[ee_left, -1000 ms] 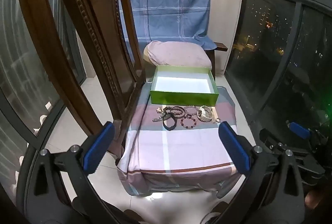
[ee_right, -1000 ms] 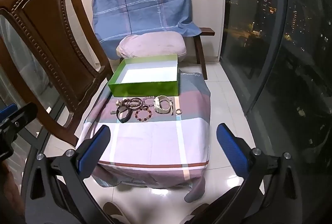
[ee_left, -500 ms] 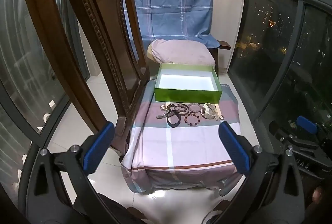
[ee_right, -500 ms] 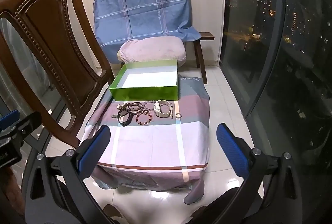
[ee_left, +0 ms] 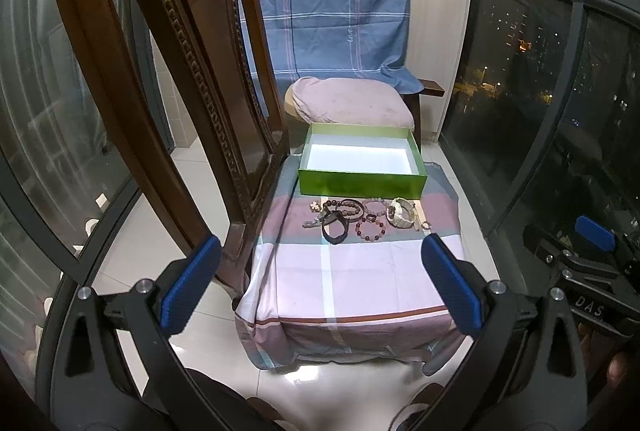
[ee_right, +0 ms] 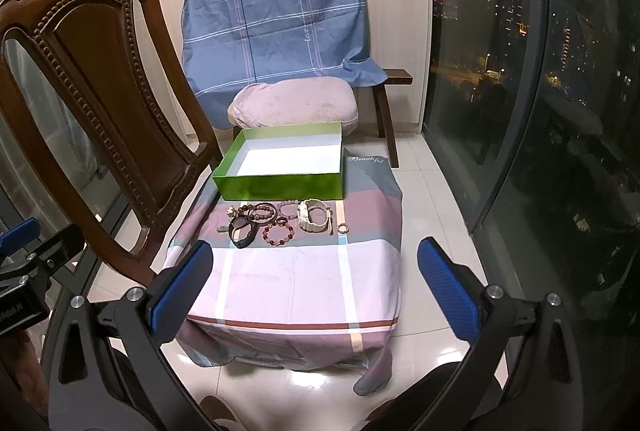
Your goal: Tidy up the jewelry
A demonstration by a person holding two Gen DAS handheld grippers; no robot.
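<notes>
Both the left claw [ee_left: 320, 285] and right claw [ee_right: 314, 285] hang released, empty, near the cloth-covered bench [ee_right: 296, 279]. The jewelry [ee_right: 280, 217] lies in a row just before the far green box [ee_right: 280, 187].

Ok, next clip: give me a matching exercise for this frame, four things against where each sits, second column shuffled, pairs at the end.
Things:
1. green box
2. white watch
3. black band
4. pink pillow

Places:
A. on the striped cloth, towards the right end of the jewelry row
B. behind the box, on the far seat
C. at the far end of the cloth, open and empty
D. on the cloth, towards the left end of the row, near the wooden chair

Pairs: 1-C, 2-A, 3-D, 4-B
</notes>
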